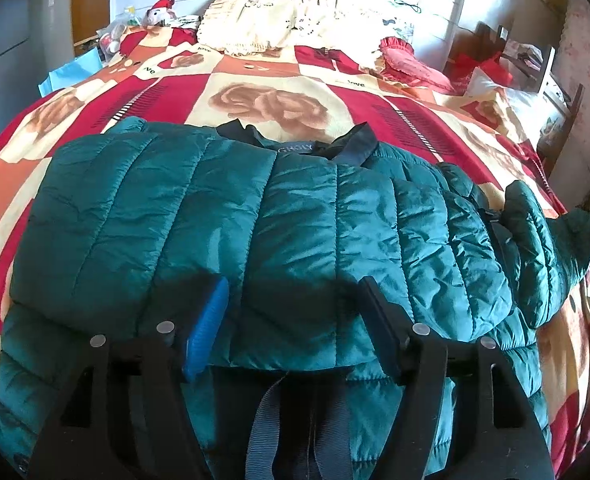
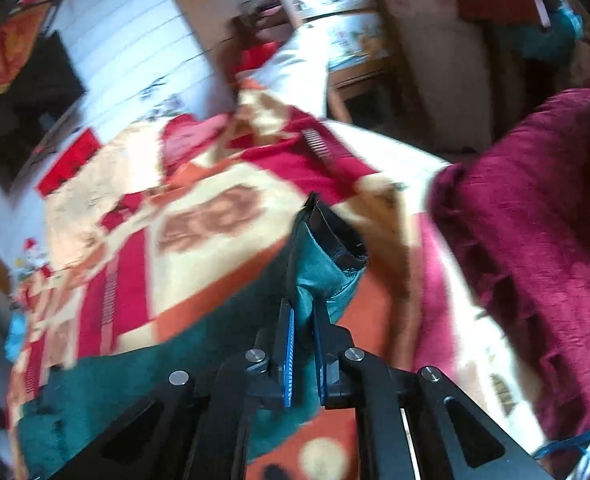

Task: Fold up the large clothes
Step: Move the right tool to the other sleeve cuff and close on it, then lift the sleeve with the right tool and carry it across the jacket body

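A teal quilted puffer jacket (image 1: 255,216) lies spread across the bed, collar toward the pillows, one sleeve folded over its left side. My left gripper (image 1: 295,308) is open just above the jacket's near hem, holding nothing. My right gripper (image 2: 304,320) is shut on the jacket's right sleeve (image 2: 319,264) near its dark cuff (image 2: 335,232) and holds it above the bed. In the left wrist view that sleeve (image 1: 535,236) stretches off to the right. The right wrist view is motion-blurred.
The bed carries a red, orange and cream checked blanket (image 1: 255,92). A cream frilled pillow (image 1: 279,20) and a pink cushion (image 1: 411,60) lie at the head. A dark red cloth (image 2: 535,240) hangs at the right. Furniture stands past the bed's right edge (image 1: 535,72).
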Demonstrator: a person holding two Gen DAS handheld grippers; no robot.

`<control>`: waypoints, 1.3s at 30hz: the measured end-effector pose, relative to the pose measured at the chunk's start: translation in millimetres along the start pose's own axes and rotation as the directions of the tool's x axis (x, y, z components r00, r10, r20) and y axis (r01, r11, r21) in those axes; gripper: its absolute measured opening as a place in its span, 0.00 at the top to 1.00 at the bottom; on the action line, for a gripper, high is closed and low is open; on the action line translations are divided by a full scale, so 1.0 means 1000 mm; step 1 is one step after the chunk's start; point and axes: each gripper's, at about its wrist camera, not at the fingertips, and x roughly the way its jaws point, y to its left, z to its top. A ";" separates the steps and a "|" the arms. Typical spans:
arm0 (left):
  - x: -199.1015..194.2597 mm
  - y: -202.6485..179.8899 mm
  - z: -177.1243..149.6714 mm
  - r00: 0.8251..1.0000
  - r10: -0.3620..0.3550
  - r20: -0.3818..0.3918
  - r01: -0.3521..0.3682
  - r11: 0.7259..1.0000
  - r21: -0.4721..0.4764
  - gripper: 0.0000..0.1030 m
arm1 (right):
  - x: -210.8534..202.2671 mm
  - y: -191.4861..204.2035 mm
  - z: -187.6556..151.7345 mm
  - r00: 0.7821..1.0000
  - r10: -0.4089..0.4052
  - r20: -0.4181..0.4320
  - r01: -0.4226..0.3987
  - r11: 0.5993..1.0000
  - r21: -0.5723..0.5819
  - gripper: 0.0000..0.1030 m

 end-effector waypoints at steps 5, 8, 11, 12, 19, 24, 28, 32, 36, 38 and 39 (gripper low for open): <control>-0.001 0.001 0.000 1.000 -0.009 0.003 0.009 1.000 -0.006 0.35 | 0.015 0.048 -0.015 0.993 0.093 -0.077 -0.100 0.991 -0.094 0.93; -0.001 0.001 -0.001 1.000 -0.010 0.004 0.010 1.000 -0.004 0.35 | 0.025 0.073 -0.037 0.978 0.163 -0.128 -0.178 0.977 -0.116 0.94; -0.001 0.002 -0.002 1.000 -0.014 0.006 0.014 1.000 -0.001 0.35 | 0.023 0.092 -0.055 0.958 0.240 -0.156 -0.262 0.955 -0.140 0.94; -0.001 0.002 -0.002 1.000 -0.014 0.006 0.014 1.000 0.000 0.35 | 0.021 0.099 -0.061 0.951 0.260 -0.170 -0.286 0.946 -0.152 0.94; -0.001 0.004 -0.003 1.000 -0.016 0.009 0.016 1.000 -0.005 0.35 | 0.036 0.123 -0.102 0.935 0.148 -0.324 -0.251 0.918 -0.306 0.94; -0.002 0.003 -0.004 1.000 -0.019 0.008 0.019 1.000 -0.001 0.35 | 0.017 0.132 -0.108 0.965 0.092 -0.247 -0.185 0.903 -0.386 0.91; -0.002 0.004 -0.005 1.000 -0.020 0.009 0.020 1.000 -0.002 0.35 | -0.012 0.143 -0.110 0.991 0.043 -0.125 -0.099 0.868 -0.486 0.35; -0.002 0.004 -0.006 1.000 -0.024 0.011 0.024 1.000 -0.005 0.35 | -0.025 0.148 -0.103 1.000 -0.024 0.015 0.028 0.835 -0.549 0.19; -0.002 0.005 -0.006 1.000 -0.029 0.011 0.030 1.000 -0.004 0.35 | -0.013 0.147 -0.088 1.000 -0.013 -0.024 -0.001 0.864 -0.504 0.19; -0.002 0.006 -0.007 0.999 -0.035 0.013 0.035 0.999 -0.003 0.35 | -0.014 0.146 -0.088 0.997 0.064 -0.054 -0.081 0.882 -0.464 0.19; -0.001 0.005 -0.007 0.999 -0.034 0.013 0.034 0.999 0.000 0.35 | -0.017 0.147 -0.090 0.994 0.089 -0.057 -0.105 0.885 -0.453 0.18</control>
